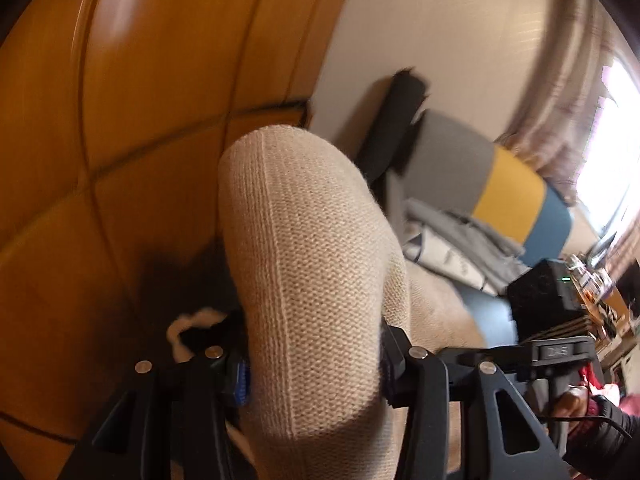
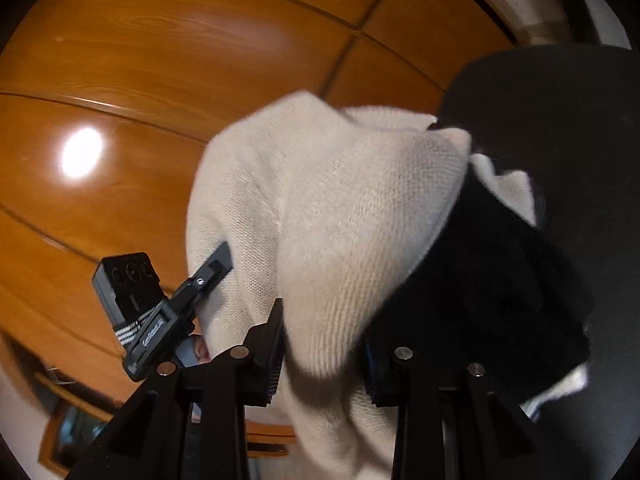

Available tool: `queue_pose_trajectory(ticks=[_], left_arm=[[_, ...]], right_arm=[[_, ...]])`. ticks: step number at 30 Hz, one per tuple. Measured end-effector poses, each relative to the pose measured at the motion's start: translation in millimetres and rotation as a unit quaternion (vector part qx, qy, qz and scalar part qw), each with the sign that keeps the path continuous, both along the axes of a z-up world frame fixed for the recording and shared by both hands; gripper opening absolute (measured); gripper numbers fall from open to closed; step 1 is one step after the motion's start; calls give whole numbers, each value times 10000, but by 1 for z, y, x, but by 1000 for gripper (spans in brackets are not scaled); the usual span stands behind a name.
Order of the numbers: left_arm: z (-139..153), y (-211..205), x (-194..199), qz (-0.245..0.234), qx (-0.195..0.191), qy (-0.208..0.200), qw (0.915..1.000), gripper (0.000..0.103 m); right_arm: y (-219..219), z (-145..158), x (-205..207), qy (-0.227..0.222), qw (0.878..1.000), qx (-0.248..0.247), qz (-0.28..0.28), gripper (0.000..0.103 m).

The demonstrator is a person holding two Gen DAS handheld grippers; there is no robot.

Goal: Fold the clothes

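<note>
A cream knitted garment (image 1: 316,280) with black parts fills the middle of both views. My left gripper (image 1: 314,376) is shut on a thick fold of it, which bulges up between the fingers. My right gripper (image 2: 324,360) is shut on another part of the same cream garment (image 2: 340,220), whose black part (image 2: 500,288) hangs to the right. Both hold it up in the air in front of orange wooden panels. The right gripper (image 1: 548,320) shows at the right of the left wrist view; the left gripper (image 2: 168,312) shows at the left of the right wrist view.
Orange wooden cupboard doors (image 1: 140,120) stand behind. A bed with a grey, yellow and blue cover (image 1: 508,192) carries a heap of grey clothes (image 1: 460,240). A black garment (image 1: 396,128) hangs against the white wall. A curtained window (image 1: 612,152) is at right. A dark shape (image 2: 560,92) is at upper right.
</note>
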State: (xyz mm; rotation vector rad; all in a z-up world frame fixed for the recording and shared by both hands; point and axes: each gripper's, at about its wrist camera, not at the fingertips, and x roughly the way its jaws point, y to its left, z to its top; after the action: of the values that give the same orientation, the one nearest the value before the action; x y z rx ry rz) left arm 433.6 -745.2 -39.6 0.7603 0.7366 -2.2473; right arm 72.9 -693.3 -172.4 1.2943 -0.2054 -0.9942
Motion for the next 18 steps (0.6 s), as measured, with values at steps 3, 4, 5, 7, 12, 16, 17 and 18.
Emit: queue_pose_trajectory(ticks=[3,4,5,7,12,16,17,18], left_arm=[[-37,-25,8,193,269,-105,9994,50],[-47,-32,12,260,371,-16,9990,50],[-51,-34,12,256,361,-8,9990,51],[-53,-29,7,156,192,-98,9996,52],[-44,-20,0,10,83,-299,9995,54],[-28,-11,-6,-80,85,-526,9985,54],[-25,-9,-7,-83,92,-570,9983,54],[-22,-8,-8,-76,103,-605,9981,54]], right_arm=[[-12,-25,-8,109,9993,321,-168,33],[-14,-34,-11,129,9989,416,-192,33],[-16,-44,-14,147,9984,510,-213,32],[-20,-53,-28,128,9982,537,-255,32],[-30,-66,-51,118,9976,571,-375,31],[-39,-51,-52,517,9963,573,-365,31],[-39,-46,-53,585,9962,510,-389,31],[-40,-40,-53,674,9958,464,-406,31]])
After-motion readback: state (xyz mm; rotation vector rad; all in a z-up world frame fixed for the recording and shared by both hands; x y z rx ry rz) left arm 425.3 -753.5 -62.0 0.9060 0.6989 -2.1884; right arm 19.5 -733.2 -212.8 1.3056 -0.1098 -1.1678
